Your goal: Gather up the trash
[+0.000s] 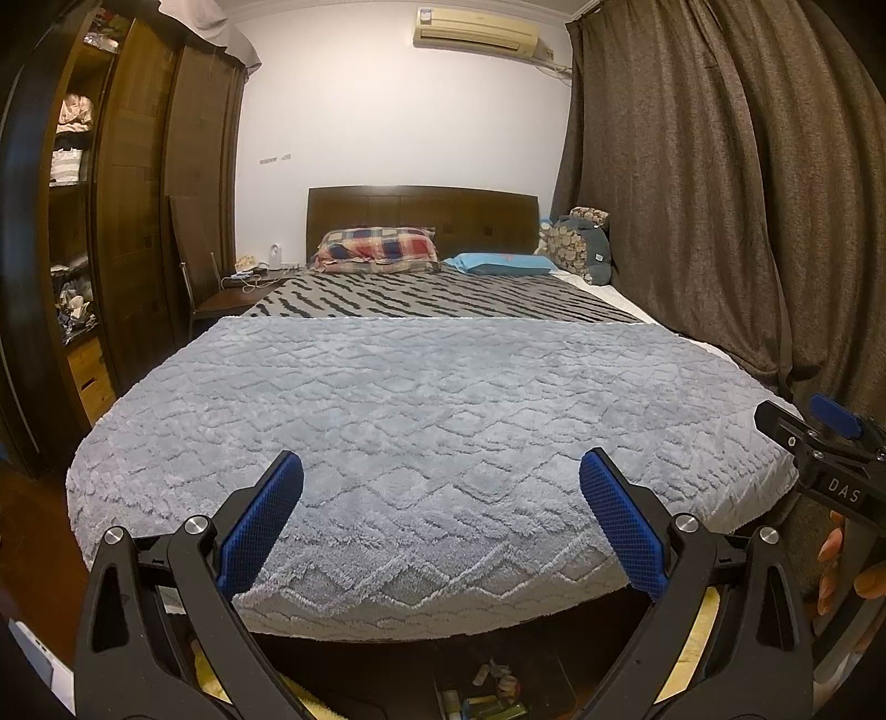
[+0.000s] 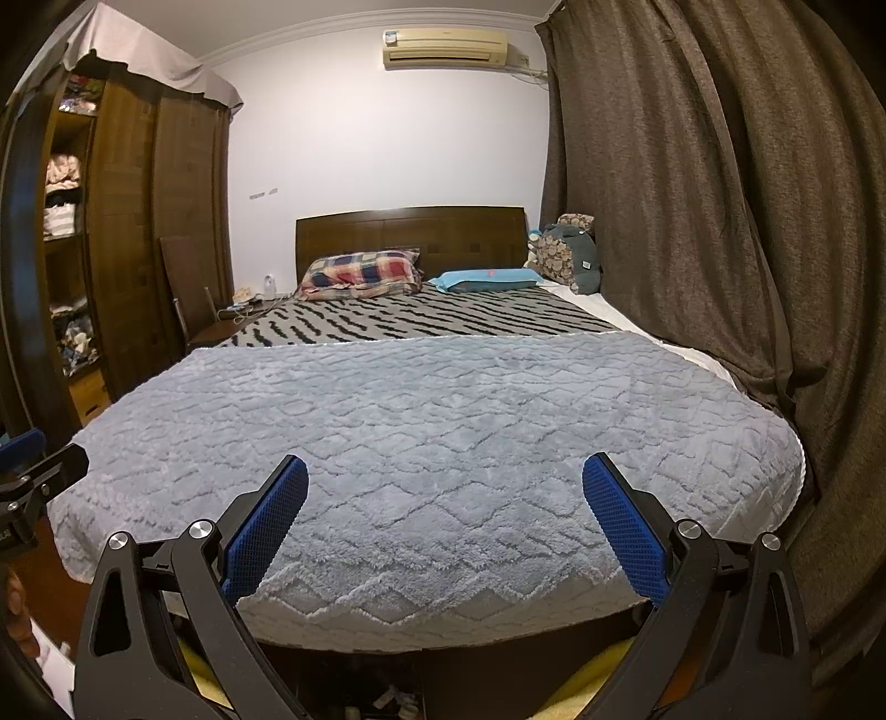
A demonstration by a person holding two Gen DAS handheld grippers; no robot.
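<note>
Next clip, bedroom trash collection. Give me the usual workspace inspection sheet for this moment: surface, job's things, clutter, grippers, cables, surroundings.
Surface: grey blanket spread flat over the foot of the bed; striped cover beyond it.
Job's things: small scraps in a dark tray on the floor below the bed's foot; too small to identify.
Clutter: plaid pillow, blue pillow, plush toy at the headboard.
Grippers: left gripper and right gripper hover at the bed's foot, jaws wide apart, holding nothing.
Cables: white cord on the bedside stand.
Surroundings: wardrobe with open shelves left, curtain right, air conditioner above.
</note>
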